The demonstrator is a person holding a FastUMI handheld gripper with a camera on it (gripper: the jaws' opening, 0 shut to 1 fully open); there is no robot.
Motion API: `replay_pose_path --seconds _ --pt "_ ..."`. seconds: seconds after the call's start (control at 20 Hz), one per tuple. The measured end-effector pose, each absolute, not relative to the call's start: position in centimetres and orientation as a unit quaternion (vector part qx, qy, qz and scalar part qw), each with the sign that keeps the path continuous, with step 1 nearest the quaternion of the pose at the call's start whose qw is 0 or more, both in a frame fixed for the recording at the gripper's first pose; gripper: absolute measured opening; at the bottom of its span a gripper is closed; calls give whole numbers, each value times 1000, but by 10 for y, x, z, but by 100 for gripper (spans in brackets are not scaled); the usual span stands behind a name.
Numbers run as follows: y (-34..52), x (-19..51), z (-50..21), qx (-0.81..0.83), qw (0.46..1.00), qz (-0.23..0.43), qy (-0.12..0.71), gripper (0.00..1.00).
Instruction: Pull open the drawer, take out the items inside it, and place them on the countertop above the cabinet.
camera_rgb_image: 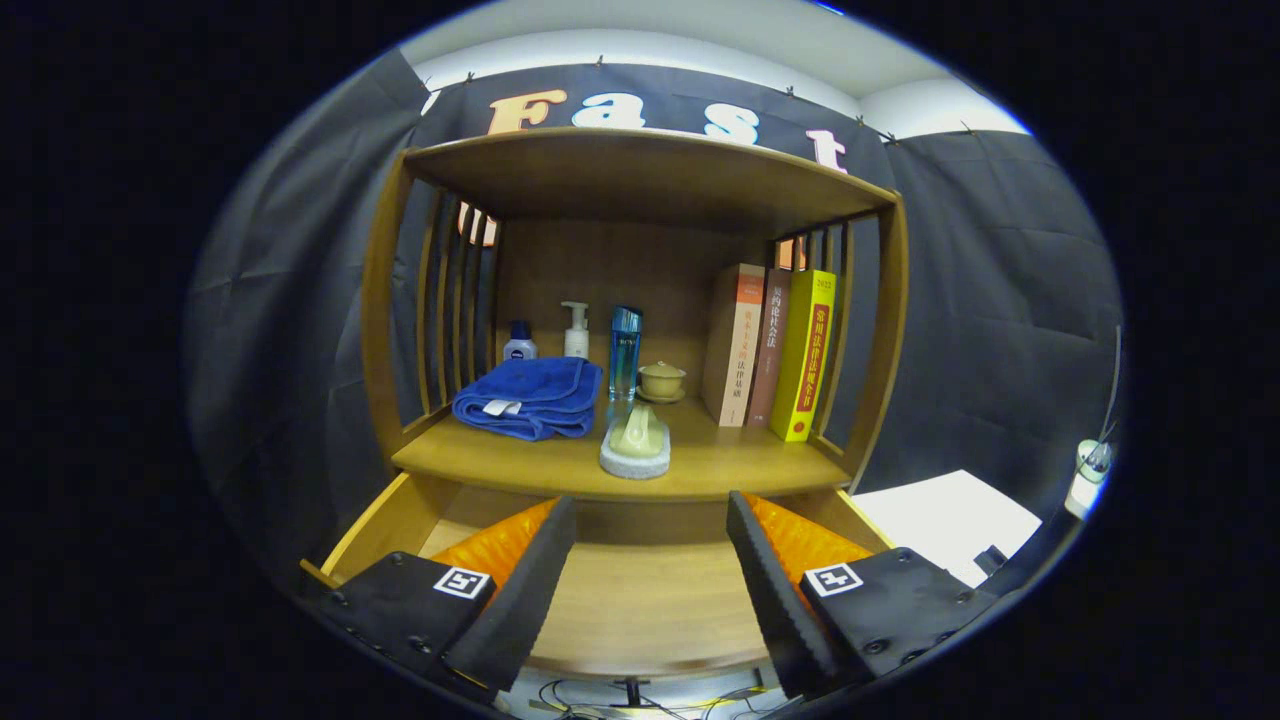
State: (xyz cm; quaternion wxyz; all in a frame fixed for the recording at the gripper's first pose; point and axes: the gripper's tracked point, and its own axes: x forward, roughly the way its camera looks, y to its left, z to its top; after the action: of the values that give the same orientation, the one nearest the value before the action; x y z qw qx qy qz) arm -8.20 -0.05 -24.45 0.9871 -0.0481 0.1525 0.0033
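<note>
The wooden drawer (640, 600) under the cabinet stands pulled out toward me, and its bare wooden floor shows between my fingers. My gripper (650, 520) hovers over the drawer, open, with nothing between its fingers. On the countertop (740, 460) above, just beyond the fingertips, sits a pale green brush-like item on a white base (636, 443) near the front edge. A folded blue towel (530, 397) lies to its left.
At the back of the countertop stand a small blue-capped bottle (519, 343), a white pump bottle (576, 331), a tall blue bottle (625, 352) and a lidded cup (661, 381). Three books (770, 345) lean at the right. A white sheet (950, 520) lies right of the cabinet.
</note>
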Motion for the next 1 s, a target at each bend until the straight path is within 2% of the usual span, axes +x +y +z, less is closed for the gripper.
replay_pose_path --seconds 0.5,1.0 --pt "-6 -170 -279 -17 985 17 171 99" --pt "2 -195 -342 3 975 23 221 99"
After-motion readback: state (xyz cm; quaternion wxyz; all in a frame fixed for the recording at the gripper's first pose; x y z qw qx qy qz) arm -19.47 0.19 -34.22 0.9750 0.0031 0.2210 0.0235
